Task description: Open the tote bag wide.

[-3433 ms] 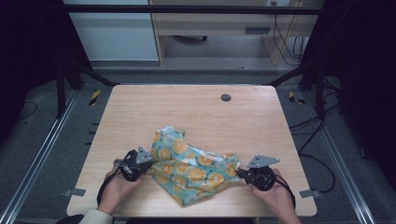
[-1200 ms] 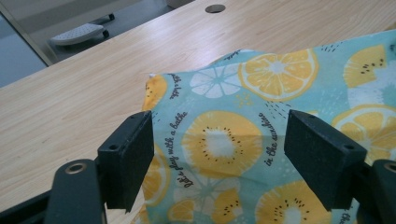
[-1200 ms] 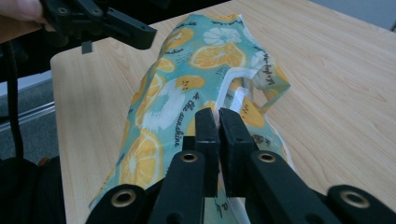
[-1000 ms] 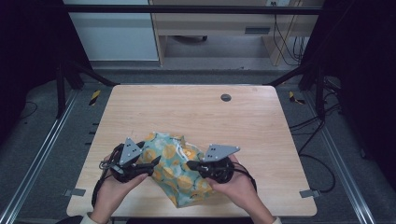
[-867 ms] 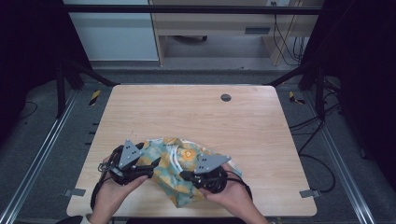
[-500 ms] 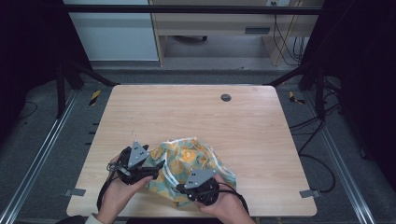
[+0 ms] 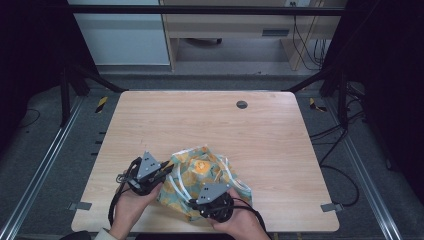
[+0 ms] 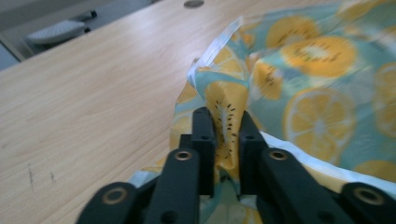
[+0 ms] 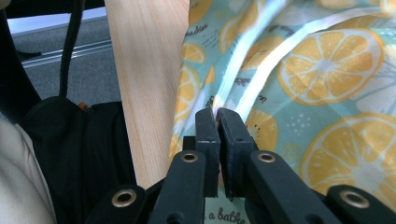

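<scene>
Item: crumpled teal plastic bag with orange-slice print (image 7: 202,180), on light wooden table (image 7: 210,125).
Left gripper (image 8: 227,128): jaws just closed, pinching a bag fold.
Right gripper (image 9: 217,122): jaws clamped on bag edge.

The bag (image 7: 205,182) lies crumpled on the table (image 7: 280,150), near the person's edge and a little left of the middle. The left gripper (image 7: 162,175) sits at the bag's left side, the right gripper (image 7: 196,204) at its near edge, closer to the person. A small round disc (image 7: 241,104) lies well apart from the bag, toward the far edge. Behind the table, what seems to be a low cabinet (image 7: 235,30) stands on the floor.
</scene>
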Available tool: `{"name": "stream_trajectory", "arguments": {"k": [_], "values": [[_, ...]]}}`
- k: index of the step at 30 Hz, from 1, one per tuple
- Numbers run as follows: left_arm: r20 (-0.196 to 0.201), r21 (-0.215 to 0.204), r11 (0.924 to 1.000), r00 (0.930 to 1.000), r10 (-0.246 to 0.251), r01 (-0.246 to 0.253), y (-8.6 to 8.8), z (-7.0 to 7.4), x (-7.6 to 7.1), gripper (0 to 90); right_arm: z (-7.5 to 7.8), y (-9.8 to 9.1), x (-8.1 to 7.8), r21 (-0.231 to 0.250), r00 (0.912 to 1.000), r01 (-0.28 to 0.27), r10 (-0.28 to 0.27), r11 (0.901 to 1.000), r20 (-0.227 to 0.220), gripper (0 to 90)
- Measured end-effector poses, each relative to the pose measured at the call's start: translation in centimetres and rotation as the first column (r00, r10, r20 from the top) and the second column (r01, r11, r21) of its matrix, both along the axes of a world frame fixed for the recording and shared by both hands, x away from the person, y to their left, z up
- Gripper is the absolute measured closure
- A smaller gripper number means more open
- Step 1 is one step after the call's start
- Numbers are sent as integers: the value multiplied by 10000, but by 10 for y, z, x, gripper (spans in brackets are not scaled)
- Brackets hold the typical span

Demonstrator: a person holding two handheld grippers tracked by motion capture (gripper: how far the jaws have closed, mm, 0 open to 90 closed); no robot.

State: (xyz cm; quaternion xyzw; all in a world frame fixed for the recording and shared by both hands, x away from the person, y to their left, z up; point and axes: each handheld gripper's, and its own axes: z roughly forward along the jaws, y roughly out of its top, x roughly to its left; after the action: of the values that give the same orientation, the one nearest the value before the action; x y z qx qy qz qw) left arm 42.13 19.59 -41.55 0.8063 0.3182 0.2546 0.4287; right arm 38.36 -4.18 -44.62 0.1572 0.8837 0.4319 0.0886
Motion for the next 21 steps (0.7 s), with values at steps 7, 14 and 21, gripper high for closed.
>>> {"name": "stream_trajectory", "arguments": {"k": [7,14,21], "values": [[466,-173,9976,9968,-657,665,8,7,-21,862,5,-3,2,85,9993,373,-373,9993,25,715],[-509,84,9761,9749,-2166,2173,13,-13,-35,882,32,-23,8,605,9923,1185,-1205,9911,301,560],[-1126,957,9487,9502,-2905,3014,5,-29,-34,891,62,-44,28,723,9794,1855,-1904,9800,675,537]]}}
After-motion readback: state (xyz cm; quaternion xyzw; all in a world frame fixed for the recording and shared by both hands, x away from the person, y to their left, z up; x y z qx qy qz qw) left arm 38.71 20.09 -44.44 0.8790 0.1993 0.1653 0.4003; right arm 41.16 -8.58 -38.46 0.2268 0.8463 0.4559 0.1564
